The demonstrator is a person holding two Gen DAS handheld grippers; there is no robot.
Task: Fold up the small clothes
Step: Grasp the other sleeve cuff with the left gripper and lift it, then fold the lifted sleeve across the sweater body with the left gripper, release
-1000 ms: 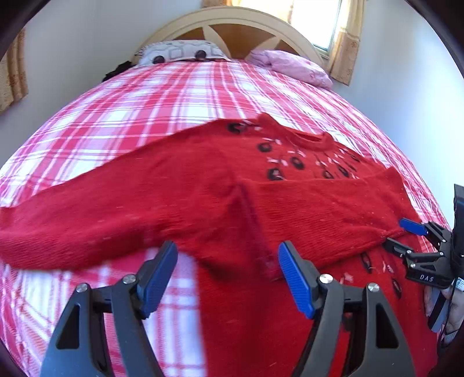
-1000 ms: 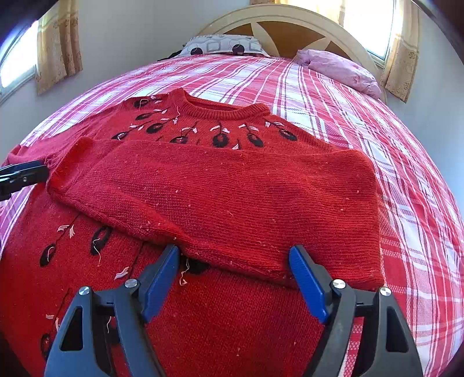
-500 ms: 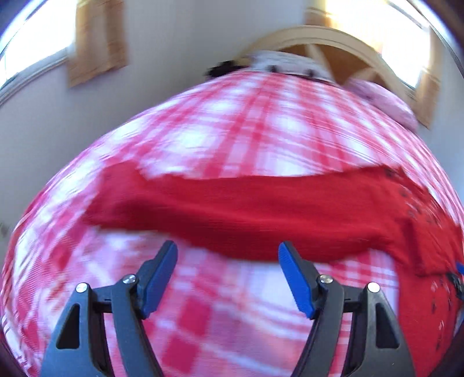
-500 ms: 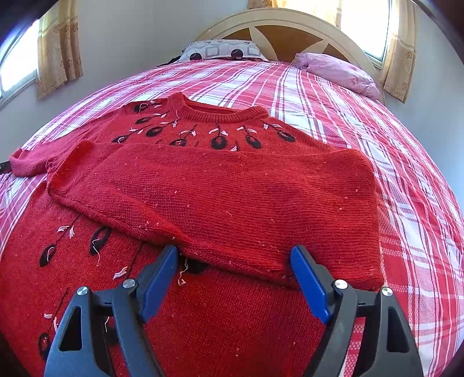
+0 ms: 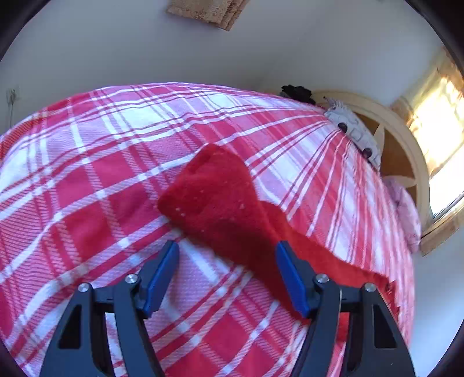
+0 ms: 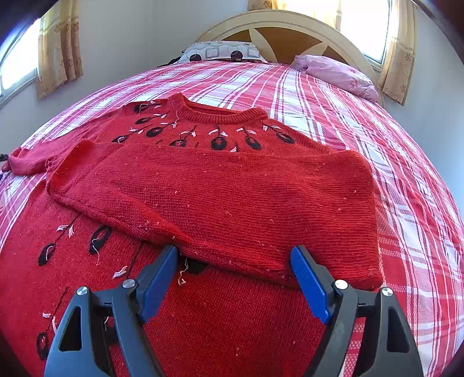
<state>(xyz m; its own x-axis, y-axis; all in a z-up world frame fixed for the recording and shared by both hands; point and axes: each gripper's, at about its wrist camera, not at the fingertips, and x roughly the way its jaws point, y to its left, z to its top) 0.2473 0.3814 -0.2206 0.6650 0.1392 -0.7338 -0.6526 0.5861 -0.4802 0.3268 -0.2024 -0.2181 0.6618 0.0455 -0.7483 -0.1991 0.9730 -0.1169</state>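
A red knit sweater (image 6: 232, 191) with black and white embroidery lies flat on the plaid bed. Its right sleeve (image 6: 261, 203) is folded across the chest. Its left sleeve (image 5: 214, 197) lies stretched out on the bedspread, cuff end (image 5: 185, 191) pointing away. My left gripper (image 5: 227, 275) is open and empty, just short of that sleeve, its right finger over the sleeve's edge. My right gripper (image 6: 235, 278) is open and empty, at the lower edge of the folded sleeve above the sweater's body.
The bed has a red, pink and white plaid cover (image 5: 87, 174). A patterned pillow (image 6: 223, 52) and a pink bundle (image 6: 339, 75) lie by the cream headboard (image 6: 278, 26). Walls and curtained windows surround the bed.
My left gripper has swung left from the sweater's body along the outstretched sleeve to its cuff end. The right gripper has stayed nearly still. Both stay open.
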